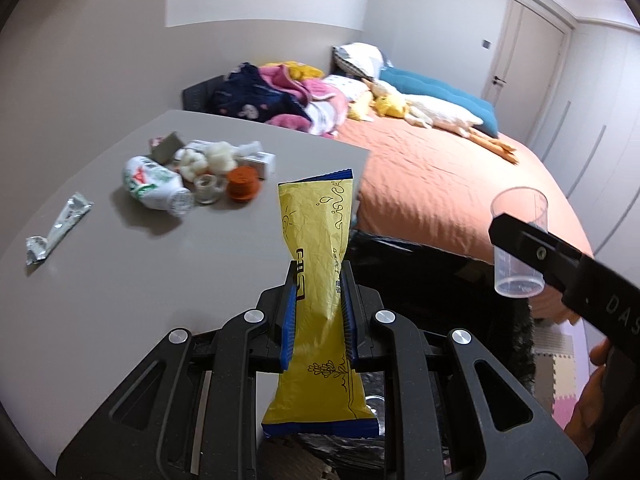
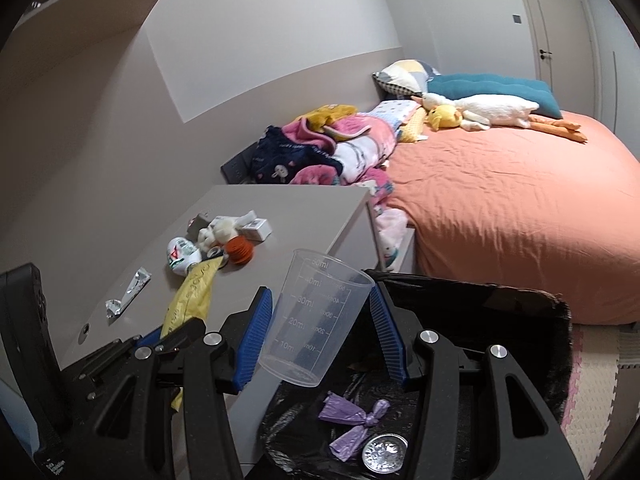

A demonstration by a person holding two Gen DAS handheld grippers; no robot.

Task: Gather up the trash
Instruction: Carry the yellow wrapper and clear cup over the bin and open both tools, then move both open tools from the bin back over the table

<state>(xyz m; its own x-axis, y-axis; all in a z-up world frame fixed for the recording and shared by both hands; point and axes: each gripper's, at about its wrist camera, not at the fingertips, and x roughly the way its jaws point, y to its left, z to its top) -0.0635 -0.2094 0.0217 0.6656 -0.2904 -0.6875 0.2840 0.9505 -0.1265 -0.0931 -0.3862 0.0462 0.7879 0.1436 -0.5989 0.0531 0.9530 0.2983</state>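
Observation:
My left gripper is shut on a yellow snack wrapper, held upright over the table's right edge; the wrapper also shows in the right wrist view. My right gripper has its jaws wide apart, with a clear plastic measuring cup between them, tilted above the black-lined trash bin. The left pad touches the cup; contact on the right is unclear. The cup also shows in the left wrist view. In the bin lie a purple bag and a foil disc.
On the grey table lie a silver foil wrapper, a white-green bottle, cotton balls, an orange lid and small boxes. An orange bed with pillows and plush toys stands behind.

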